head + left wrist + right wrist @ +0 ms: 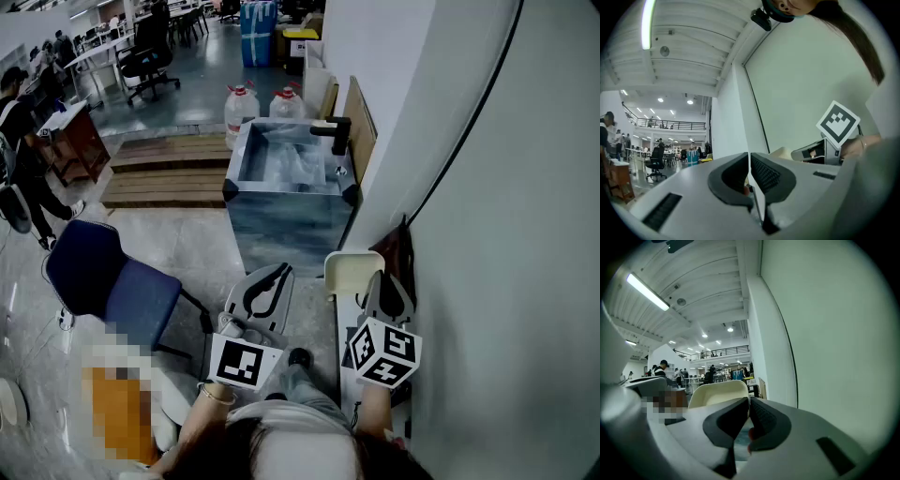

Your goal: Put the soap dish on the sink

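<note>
A cream soap dish (351, 271) is held out in front of me, and my right gripper (377, 278) is shut on its near rim. In the right gripper view the soap dish (716, 394) rises just left of the closed right gripper (748, 405). My left gripper (280, 272) hovers beside it to the left, shut and holding nothing. In its own view the left gripper (749, 161) points past the dish (784, 153). The sink (246, 159), a marbled blue-grey cabinet with a black faucet (334, 132), stands ahead against the wall.
A white wall (487, 234) runs close along my right, with a black cable on it. Two water bottles (242, 105) stand behind the sink, and wooden pallets (167, 171) lie to its left. A blue chair (112, 281) is at my left.
</note>
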Demonstrator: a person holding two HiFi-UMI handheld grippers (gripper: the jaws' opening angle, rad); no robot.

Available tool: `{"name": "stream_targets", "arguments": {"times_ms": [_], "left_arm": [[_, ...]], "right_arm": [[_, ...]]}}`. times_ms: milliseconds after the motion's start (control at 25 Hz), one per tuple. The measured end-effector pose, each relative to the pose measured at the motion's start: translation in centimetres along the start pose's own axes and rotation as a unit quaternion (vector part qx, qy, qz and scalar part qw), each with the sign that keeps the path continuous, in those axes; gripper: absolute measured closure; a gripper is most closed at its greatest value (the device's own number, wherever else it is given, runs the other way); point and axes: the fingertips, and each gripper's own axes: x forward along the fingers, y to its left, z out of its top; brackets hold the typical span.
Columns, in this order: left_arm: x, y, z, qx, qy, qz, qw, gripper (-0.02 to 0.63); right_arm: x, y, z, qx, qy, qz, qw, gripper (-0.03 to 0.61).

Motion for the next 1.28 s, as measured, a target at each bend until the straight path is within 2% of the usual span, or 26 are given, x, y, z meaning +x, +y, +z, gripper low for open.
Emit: {"name": "stream_targets", "arguments": {"times_ms": [520,880,1280], "left_arm": [[5.6,2.9,-1.7,-0.034,0.009,-0.012,0.9993,0.594],[10.4,4.6,-2.6,-0.041,0.012,-0.021,0.9989,0.598],[15.0,4.6,-2.5,-0.048,0.005,-0.019,0.9986,0.604]], "right_arm": [[6.1,-1.0,-0.1,0.004,0.01,0.001,1.0,0.543],[10.5,-2.0,0.4,-0.012,0.015,-0.001,1.0,0.543],[15.1,-3.6,1.3,-0.03,0.021,0.019,0.999,0.543]]}}
